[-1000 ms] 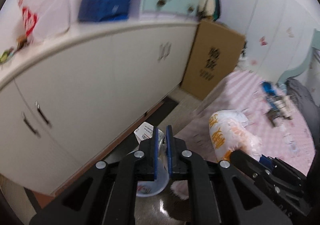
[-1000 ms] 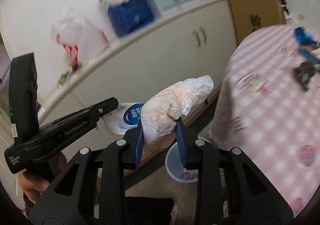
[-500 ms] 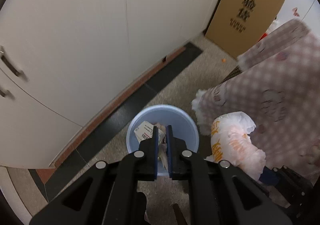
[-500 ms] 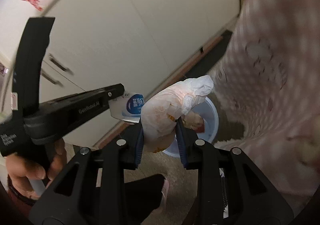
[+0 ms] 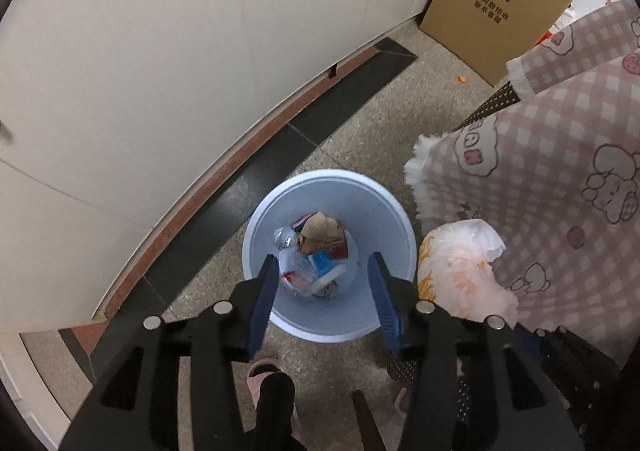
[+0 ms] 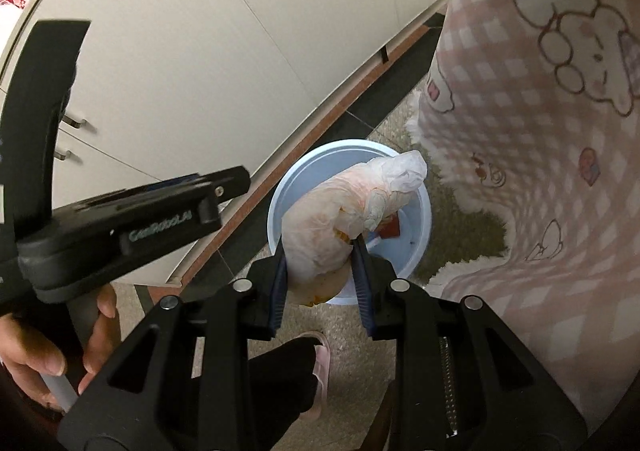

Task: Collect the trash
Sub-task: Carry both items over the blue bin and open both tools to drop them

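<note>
One blue bin (image 5: 256,251) at centre frame; left gripper (image 5: 323,293) has just been opening, nothing between; right gripper (image 6: 320,283) clamps one crumpled bag (image 6: 340,211).

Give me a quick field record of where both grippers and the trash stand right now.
left gripper: jaws have just been opening, nothing between them, over the bin
right gripper: shut on the crumpled plastic bag
bin: pale blue, on the floor by the cabinet, wrappers and paper inside
bag position: above the bin's rim, not yet dropped
nearby: pink checked cloth, cardboard box
</note>
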Demonstrator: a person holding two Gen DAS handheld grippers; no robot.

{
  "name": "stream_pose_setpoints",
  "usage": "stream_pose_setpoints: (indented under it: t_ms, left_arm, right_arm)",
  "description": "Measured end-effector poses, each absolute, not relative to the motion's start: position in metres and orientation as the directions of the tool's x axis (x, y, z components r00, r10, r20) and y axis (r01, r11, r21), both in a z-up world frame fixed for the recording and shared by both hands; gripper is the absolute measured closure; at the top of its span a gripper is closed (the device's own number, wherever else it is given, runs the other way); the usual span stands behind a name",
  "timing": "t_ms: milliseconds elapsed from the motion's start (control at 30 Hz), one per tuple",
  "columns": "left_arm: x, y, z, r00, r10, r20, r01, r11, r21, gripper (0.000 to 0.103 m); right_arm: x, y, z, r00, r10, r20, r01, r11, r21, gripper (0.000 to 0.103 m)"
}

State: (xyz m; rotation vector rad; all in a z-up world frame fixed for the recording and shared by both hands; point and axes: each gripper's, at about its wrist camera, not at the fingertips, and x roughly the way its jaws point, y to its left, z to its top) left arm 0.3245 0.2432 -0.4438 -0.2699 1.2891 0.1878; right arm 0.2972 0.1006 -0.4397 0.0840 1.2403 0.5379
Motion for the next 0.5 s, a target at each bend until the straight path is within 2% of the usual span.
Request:
stream_pose_setpoints:
  t_ms: [367,433,500]
  left_arm:
    - [0.299,0.273,-0.444,0.243,0.048,-0.969,-0.365,0.93,-0.046,0.041]
    - [0.293,0.278,-0.44,0.247,0.066,-0.967,-0.378,0.925,-0.033,0.039]
    - [0.287,0.284,-0.431,0.257,0.082,-0.963,-0.4,0.916,-0.029,0.039]
  right_arm:
    - [0.298,0.112,-0.444,0.198,0.442,-0.875,-0.369,0.861,0.351,0.074]
    - [0.297,0.116,-0.44,0.204,0.45,-0.869,-0.395,0.85,0.348,0.073]
    - [0.298,0.119,-0.433,0.221,0.457,-0.861,-0.415,0.843,0.341,0.067]
